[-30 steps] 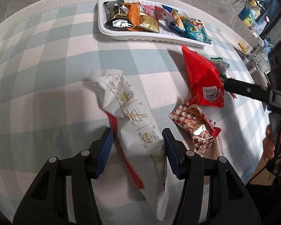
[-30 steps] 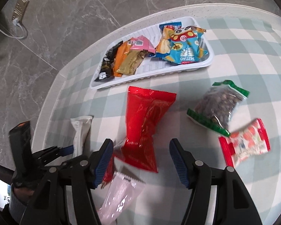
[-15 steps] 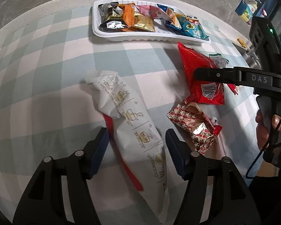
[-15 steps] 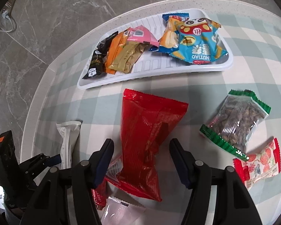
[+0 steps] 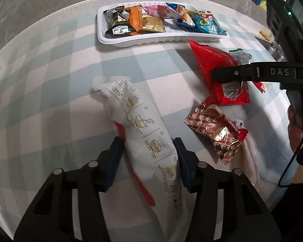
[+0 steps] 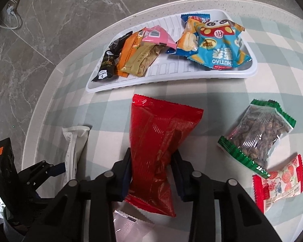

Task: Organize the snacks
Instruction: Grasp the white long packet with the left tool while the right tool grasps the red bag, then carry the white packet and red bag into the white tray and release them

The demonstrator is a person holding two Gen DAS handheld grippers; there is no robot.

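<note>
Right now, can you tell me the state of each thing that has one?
left gripper: closing, pads on the white packet
white packet: lying flat, pinched
right gripper: closing, pads on the red bag
red bag: squeezed at its waist
white tray: part filled

Red packet point(image 6: 159, 141), white tray point(image 6: 250, 73), pale-blue checked tablecloth point(image 5: 50, 80)

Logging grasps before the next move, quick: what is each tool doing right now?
Left tool: closing on the long white sachet, pads at its sides.
Right tool: closing on the red snack bag, pinching it.
</note>
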